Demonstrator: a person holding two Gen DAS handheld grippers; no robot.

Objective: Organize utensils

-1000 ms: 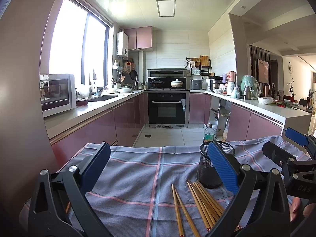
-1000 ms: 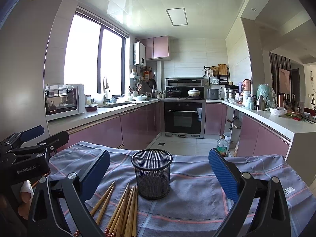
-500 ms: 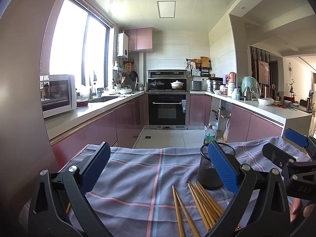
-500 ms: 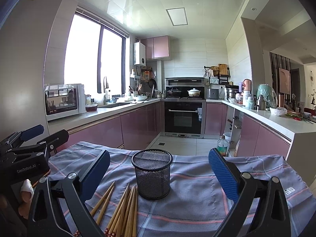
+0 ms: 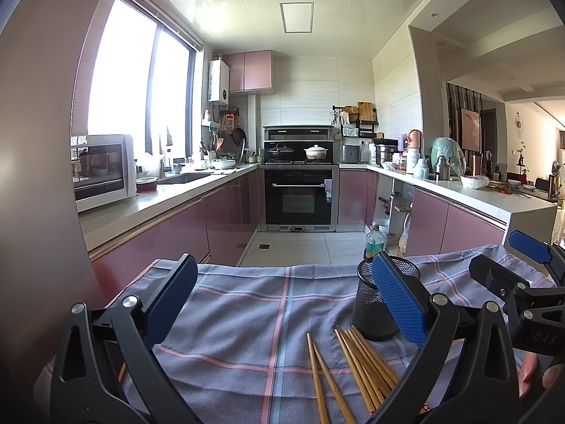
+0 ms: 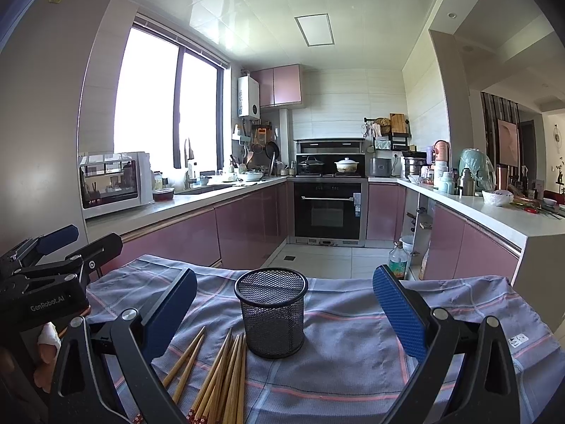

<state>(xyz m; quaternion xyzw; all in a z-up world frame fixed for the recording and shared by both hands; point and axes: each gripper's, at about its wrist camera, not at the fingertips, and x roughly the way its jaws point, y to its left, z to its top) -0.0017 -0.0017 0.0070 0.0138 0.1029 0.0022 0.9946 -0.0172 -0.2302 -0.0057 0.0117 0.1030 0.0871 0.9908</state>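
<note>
A black mesh cup [image 6: 272, 314] stands upright on the checked cloth [image 6: 353, 335]; it also shows in the left wrist view [image 5: 374, 314], partly behind my finger. Several wooden chopsticks [image 6: 222, 371] lie loose in front of it, also in the left wrist view [image 5: 356, 364]. My left gripper [image 5: 282, 304] is open and empty, above the cloth left of the cup. My right gripper [image 6: 282, 311] is open and empty, with the cup between its fingers in the view. Each gripper shows at the edge of the other's view.
The cloth-covered table ends at its far edge [image 5: 282, 268], with the kitchen floor beyond. Counters with pink cabinets [image 6: 247, 226] run along both sides, an oven [image 6: 328, 208] at the back. A bottle [image 6: 397, 265] stands on the floor.
</note>
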